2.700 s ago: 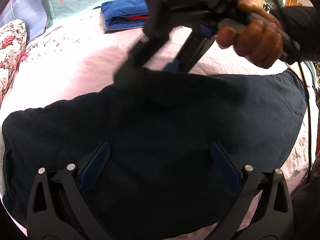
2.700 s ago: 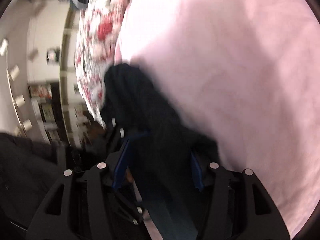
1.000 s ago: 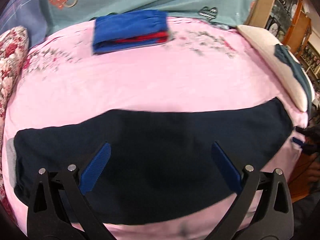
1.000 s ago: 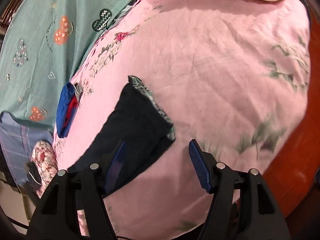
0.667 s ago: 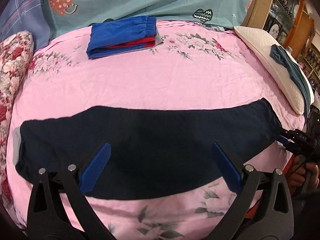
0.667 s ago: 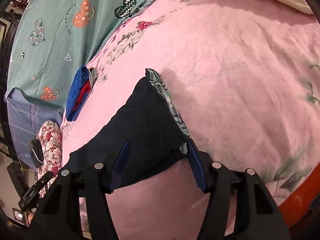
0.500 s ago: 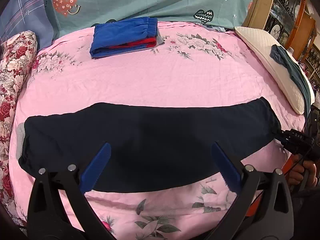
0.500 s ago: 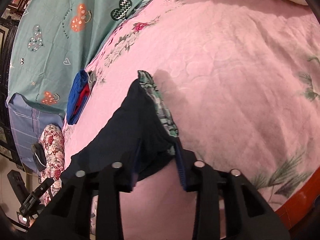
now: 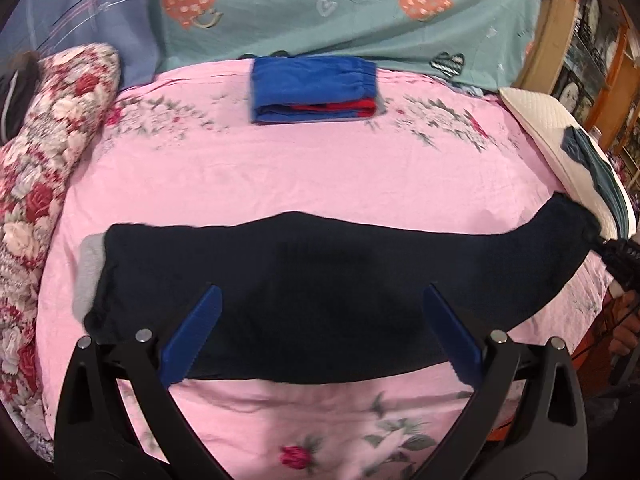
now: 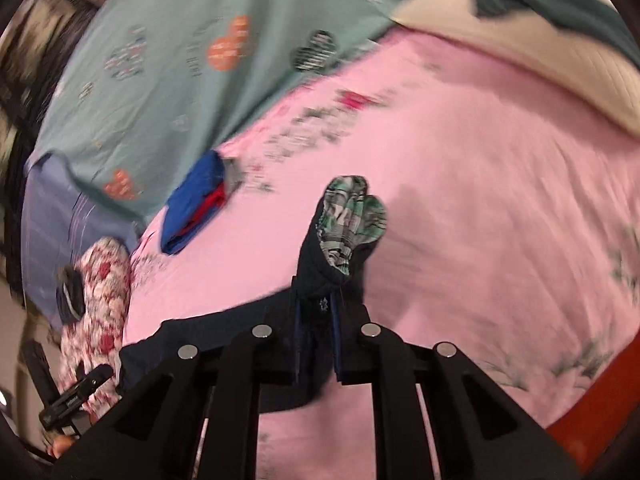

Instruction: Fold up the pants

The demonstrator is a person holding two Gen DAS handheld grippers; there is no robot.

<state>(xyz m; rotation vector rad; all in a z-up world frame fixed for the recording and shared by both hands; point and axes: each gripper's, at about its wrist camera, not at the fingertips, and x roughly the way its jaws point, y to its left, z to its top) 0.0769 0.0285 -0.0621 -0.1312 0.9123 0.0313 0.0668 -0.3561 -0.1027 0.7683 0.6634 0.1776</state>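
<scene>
On the pink floral bed sheet (image 9: 320,184), dark navy fleece pants (image 9: 320,288) lie lengthwise; right gripper (image 10: 318,350) clamped on one lifted end, likely for folding over, left gripper (image 9: 320,336) spread above, empty.

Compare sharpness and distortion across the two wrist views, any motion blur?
Left wrist view: mostly sharp on the pants and open left tongs; mild smear on the sheet florals; strong fisheye bowing. Right wrist view: heavy motion blur on bedding and the blue stack; right tongs, shut on the pants' end, stay crisp.
</scene>
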